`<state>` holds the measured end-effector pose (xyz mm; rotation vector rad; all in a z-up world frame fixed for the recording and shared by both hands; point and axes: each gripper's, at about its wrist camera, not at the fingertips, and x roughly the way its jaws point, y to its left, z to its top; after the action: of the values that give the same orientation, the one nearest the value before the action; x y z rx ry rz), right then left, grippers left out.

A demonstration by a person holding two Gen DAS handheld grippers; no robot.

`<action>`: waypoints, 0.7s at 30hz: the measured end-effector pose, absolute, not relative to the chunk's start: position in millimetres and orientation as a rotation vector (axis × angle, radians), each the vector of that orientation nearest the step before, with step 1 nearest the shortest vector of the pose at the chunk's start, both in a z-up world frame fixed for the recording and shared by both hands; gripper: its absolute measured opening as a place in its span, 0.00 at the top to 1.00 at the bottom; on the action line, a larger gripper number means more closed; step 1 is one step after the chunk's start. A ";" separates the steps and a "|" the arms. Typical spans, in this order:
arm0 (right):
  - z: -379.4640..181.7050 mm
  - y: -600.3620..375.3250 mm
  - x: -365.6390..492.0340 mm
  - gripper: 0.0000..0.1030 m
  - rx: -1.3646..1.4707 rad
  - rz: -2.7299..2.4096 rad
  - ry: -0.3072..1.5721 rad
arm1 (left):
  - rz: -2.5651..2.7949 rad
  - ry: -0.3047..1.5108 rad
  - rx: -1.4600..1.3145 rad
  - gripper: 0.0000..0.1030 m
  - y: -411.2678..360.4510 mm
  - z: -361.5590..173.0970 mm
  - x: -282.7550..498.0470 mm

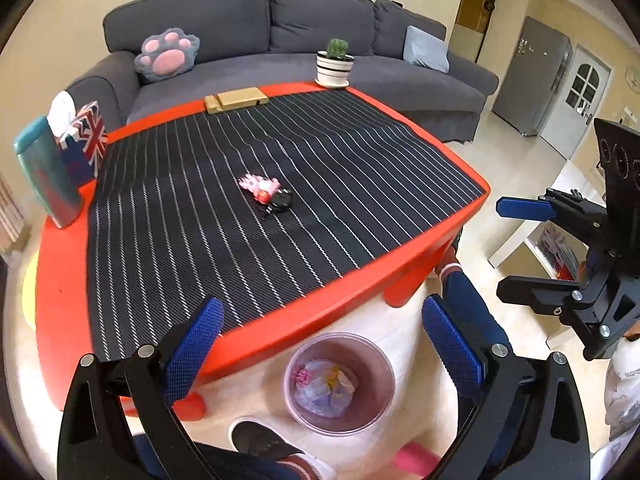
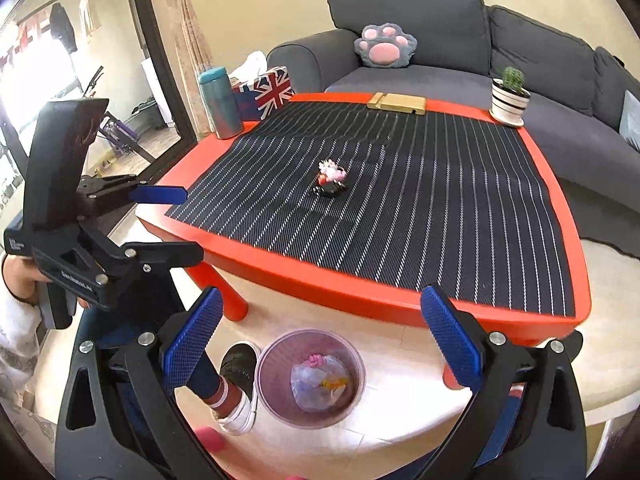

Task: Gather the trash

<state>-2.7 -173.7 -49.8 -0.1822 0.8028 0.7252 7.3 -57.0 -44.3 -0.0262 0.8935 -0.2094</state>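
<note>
A small mesh waste bin (image 1: 339,384) stands on the floor in front of the red table (image 1: 280,332); crumpled plastic and paper scraps (image 1: 324,388) lie in it. The bin also shows in the right wrist view (image 2: 310,378). A small pink, red and black item (image 1: 266,192) lies mid-table on the striped mat (image 1: 200,216), also in the right wrist view (image 2: 331,179). My left gripper (image 1: 320,344) is open and empty above the bin. My right gripper (image 2: 320,340) is open and empty above the bin too. Each gripper shows in the other's view, the right (image 1: 516,248) and the left (image 2: 176,220).
On the table's edges stand a teal bottle (image 2: 220,104), a Union Jack tissue box (image 2: 272,88), a tan block (image 2: 398,103) and a potted cactus (image 2: 510,96). A grey sofa (image 1: 280,40) with a paw cushion (image 1: 168,54) sits behind. The person's feet (image 2: 236,384) are beside the bin.
</note>
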 end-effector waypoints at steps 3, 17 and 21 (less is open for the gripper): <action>-47.5 -161.6 6.6 0.05 -0.191 0.726 0.801 | -0.209 0.885 -0.011 0.07 -45.6 -40.7 14.1; -48.6 -85.9 71.8 0.06 -0.361 0.774 0.829 | -0.181 0.876 0.012 0.07 4.8 -31.4 45.1; -57.5 -67.0 91.7 0.06 -0.409 0.806 0.849 | -0.171 0.871 0.012 0.07 14.6 -30.4 50.7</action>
<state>91.7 -67.0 -57.5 -0.4087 0.8489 0.8065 50.7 14.6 -30.4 0.0125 0.8712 -0.1711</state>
